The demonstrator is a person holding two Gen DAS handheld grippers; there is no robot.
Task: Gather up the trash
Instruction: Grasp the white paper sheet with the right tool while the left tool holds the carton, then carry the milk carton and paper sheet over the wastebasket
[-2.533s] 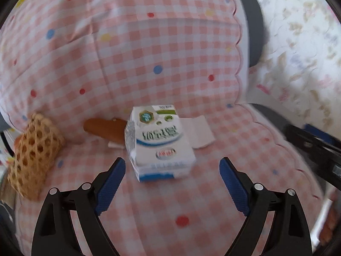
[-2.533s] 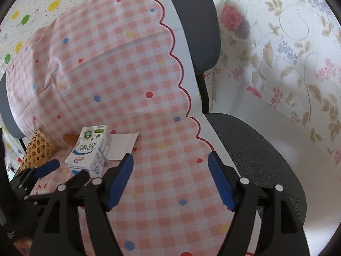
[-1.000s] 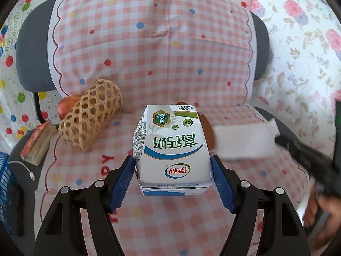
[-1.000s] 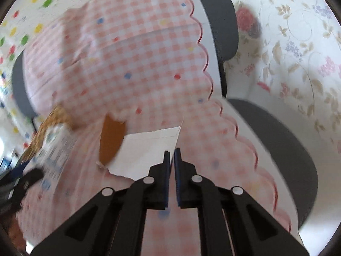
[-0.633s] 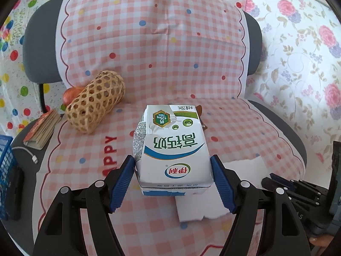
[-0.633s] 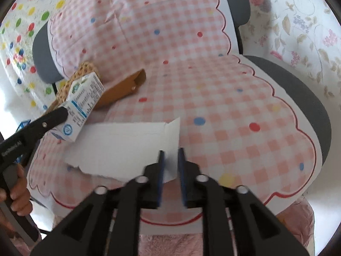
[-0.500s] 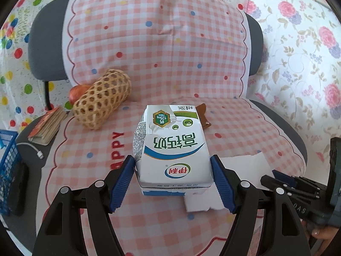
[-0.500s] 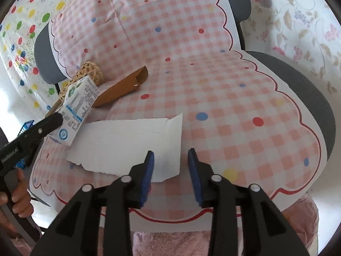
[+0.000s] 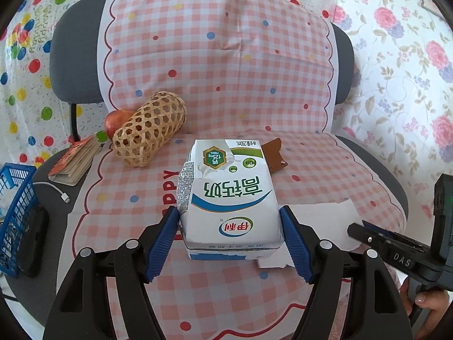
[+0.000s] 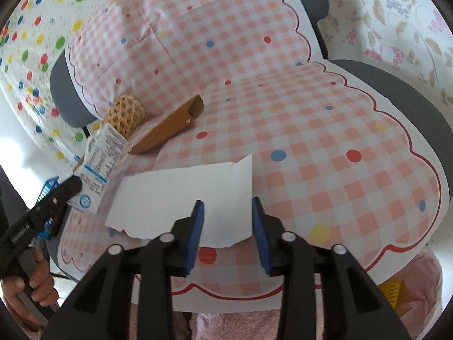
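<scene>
So the left gripper [image 9: 229, 238] is clamped on the milk carton [image 9: 229, 198], blue pads pressed flat against both of its sides, and the carton is held up off the chair seat [image 9: 368, 155], printed top toward the camera with a torn foil patch at its left corner. The right gripper [image 10: 228, 221] is a different story: its jaws stand apart with a clear gap, they've just been closing in a bit, and the torn white paper [image 10: 181, 195] lies flat on the checked cloth [image 10: 325, 155] with its near right end between the pads. I don't see the pads pressing on it, so the paper isn't gripped.

The paper sits toward the front edge of the seat, left of the middle in the right wrist view, ragged along its near edge and with a little flap sticking up at the far right corner. In that same view the carton hangs just past the paper's left end.

Other stuff on the seat: a brown leather case [image 10: 167, 130] lying toward the back, a woven bamboo basket [image 9: 150, 130] on its side near the back left corner with an apple [image 9: 117, 120] tucked behind it, and a small book [image 9: 76, 163] at the left edge with a white cable [image 9: 61, 192] beside it. A blue crate [image 9: 15, 209] stands off the seat's left side. A hand [image 10: 36, 280] shows on the left gripper's handle.
</scene>
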